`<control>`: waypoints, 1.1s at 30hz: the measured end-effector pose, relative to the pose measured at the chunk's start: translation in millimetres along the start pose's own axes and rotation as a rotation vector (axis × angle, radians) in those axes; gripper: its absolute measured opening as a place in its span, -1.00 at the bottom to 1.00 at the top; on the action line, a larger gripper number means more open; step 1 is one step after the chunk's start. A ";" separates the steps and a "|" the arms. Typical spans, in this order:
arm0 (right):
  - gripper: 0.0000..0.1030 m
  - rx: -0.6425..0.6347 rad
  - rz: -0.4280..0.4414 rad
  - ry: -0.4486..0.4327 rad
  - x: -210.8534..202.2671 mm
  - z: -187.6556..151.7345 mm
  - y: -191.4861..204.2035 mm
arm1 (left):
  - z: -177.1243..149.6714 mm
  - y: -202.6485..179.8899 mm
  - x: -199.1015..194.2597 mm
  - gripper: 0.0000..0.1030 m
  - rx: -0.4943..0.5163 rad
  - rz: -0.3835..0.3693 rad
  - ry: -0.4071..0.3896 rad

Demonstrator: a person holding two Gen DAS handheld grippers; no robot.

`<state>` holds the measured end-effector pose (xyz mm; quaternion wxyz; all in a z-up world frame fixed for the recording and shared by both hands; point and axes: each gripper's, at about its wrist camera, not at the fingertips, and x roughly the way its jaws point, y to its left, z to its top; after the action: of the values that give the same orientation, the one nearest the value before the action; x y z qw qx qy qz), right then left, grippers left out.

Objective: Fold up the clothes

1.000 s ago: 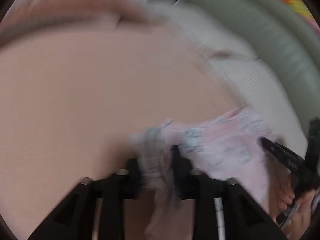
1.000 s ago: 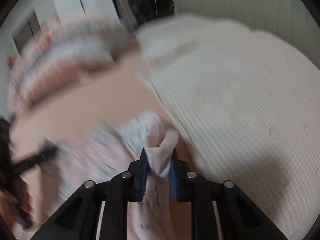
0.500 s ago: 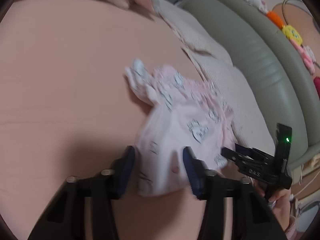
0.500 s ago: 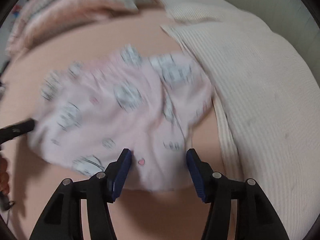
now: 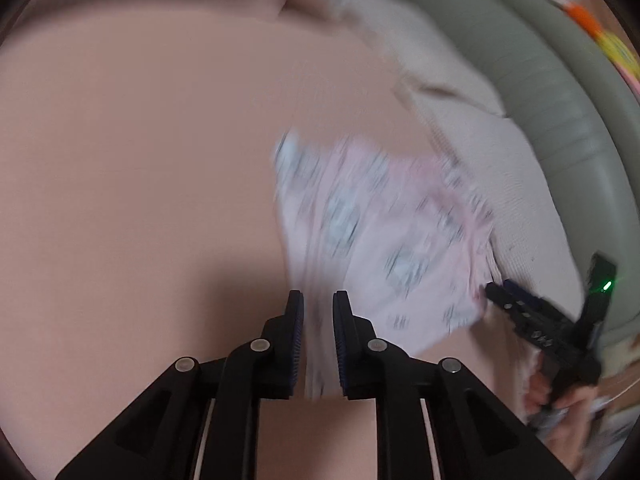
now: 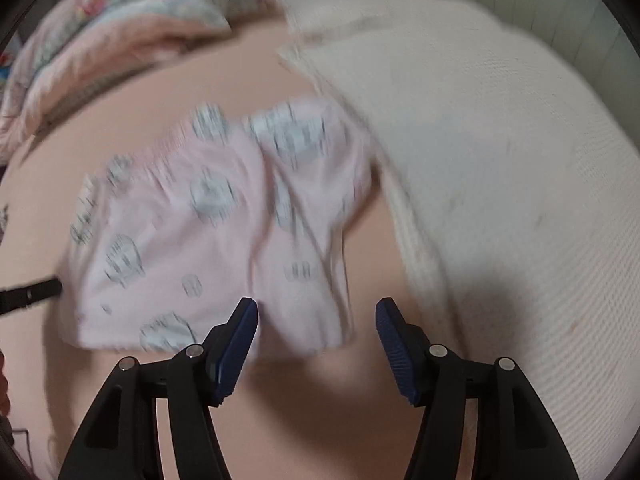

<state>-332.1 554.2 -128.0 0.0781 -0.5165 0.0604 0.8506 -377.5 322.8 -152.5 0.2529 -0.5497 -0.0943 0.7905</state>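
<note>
1. Left tongs (image 5: 318, 300) stand narrowly apart, having just opened slightly, the garment's (image 5: 372, 240) near edge between the pads.
2. Right tongs (image 6: 316, 308) gape wide, just opened, the garment's near hem between them, unclamped.
3. The pink garment lies flat on the bed (image 6: 240, 76), a cream blanket (image 6: 480, 140) just right.

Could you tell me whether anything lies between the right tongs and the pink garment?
Nothing visible does. The right tongs stand open right at the near edge of the pink garment, which lies flat on the peach sheet. The cream blanket lies off to one side, clear of them.
</note>
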 end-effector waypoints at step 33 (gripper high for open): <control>0.32 -0.059 -0.054 0.052 14.8 -42.8 -24.9 | -73.7 -47.4 37.6 -0.66 0.379 0.100 0.065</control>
<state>-296.8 571.7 -161.4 0.0840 -0.5418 0.0234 0.8360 -305.9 372.7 -191.0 0.3152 -0.5214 0.0921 0.7876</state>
